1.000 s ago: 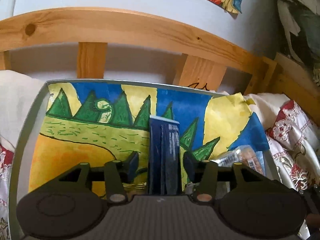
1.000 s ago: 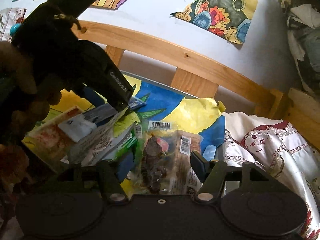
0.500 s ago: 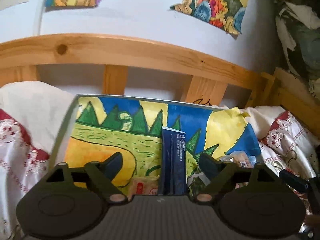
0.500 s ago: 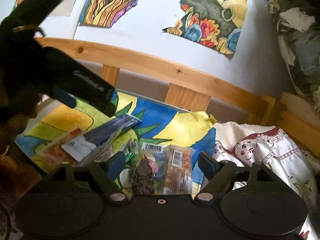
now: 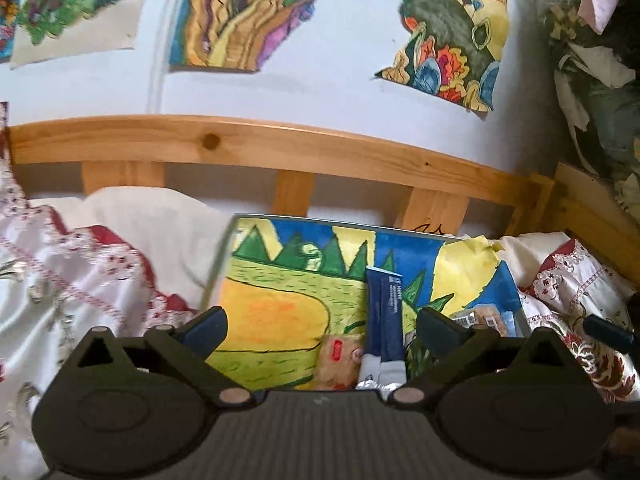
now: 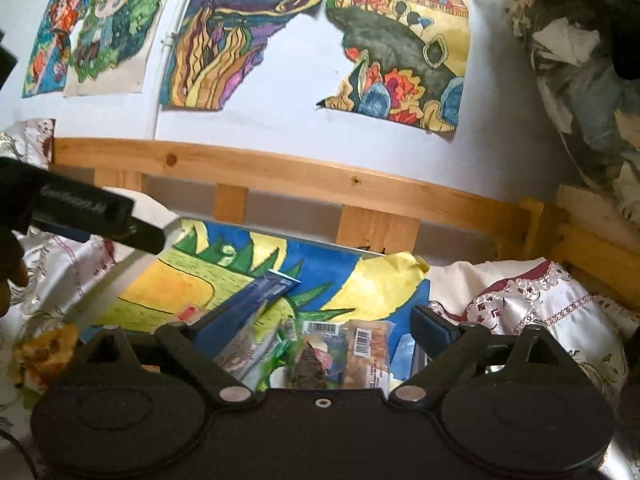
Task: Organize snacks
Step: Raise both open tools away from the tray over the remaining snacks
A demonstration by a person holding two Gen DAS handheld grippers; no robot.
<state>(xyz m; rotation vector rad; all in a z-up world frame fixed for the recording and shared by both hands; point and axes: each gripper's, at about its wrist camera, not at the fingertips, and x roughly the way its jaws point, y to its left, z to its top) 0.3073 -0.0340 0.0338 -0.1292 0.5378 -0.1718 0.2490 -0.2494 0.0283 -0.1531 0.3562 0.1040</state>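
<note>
Left hand-held gripper [image 5: 322,326] jaws opening, nothing gripped; dark blue snack packet [image 5: 385,312] lain on painted tray [image 5: 280,300] on bed. Right hand-held gripper [image 6: 316,328] jaws opening, empty, above clear-wrapped snacks [image 6: 340,352].

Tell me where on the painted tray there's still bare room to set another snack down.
The left half of the painted tray is bare, from its left rim across the orange-yellow patch to the dark blue packet. The strip along the far edge, under the wooden rail, is also free. The near right corner is crowded: clear barcoded packets overlap beside the blue one.
</note>
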